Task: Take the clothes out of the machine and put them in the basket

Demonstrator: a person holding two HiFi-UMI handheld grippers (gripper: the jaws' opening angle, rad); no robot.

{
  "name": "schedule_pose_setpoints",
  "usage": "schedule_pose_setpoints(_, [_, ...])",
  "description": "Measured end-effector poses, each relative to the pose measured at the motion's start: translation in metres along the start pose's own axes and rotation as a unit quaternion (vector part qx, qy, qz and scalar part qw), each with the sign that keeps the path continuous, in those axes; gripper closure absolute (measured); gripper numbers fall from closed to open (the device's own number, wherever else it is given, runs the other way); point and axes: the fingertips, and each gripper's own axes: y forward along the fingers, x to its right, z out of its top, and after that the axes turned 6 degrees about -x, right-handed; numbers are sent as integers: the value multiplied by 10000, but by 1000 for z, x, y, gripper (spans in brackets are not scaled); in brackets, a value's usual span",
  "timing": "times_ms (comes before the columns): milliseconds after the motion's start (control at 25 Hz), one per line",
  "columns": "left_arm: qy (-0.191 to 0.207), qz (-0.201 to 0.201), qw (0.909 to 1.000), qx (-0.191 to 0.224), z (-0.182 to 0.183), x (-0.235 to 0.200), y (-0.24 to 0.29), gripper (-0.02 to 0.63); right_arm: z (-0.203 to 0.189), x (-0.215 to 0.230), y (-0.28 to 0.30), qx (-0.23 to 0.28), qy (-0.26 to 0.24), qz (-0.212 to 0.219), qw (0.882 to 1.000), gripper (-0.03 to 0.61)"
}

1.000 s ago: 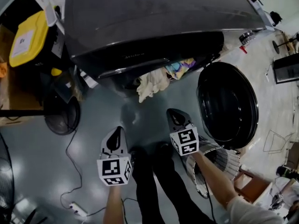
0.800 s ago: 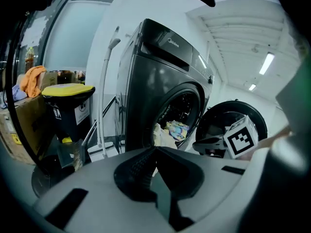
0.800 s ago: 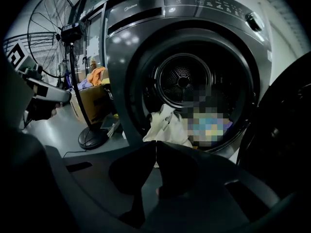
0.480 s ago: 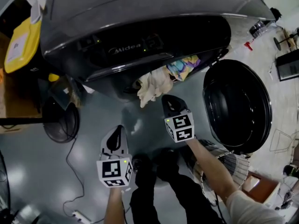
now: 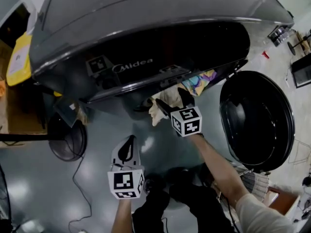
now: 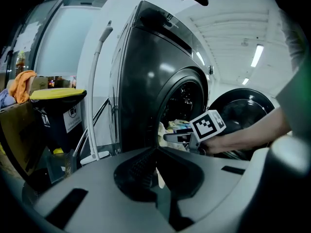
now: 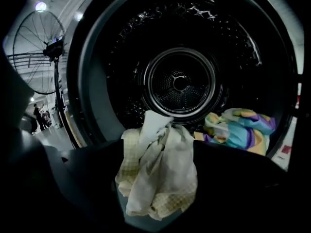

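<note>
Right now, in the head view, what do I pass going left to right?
Yellow bin lid → black floor fan → left tool → right tool → open machine door.

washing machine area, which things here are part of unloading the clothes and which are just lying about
Job: washing machine, its open door, cream checked cloth, colourful garment, wire basket, right gripper with jaws opening around that cloth.
Lying about: yellow-lidded bin, stand fan, cardboard box.
</note>
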Motion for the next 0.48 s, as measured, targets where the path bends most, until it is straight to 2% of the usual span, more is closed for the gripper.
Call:
schedule_pose_setpoints(200, [60,-3,10000,54,3,-5,11,595,-15,14,39,-206,462,-26,9987,117])
schedule_pose_setpoints(480, [-72,33,9999,100,-3,-14,16,595,-27,19,52,109,429,-415,9982,118])
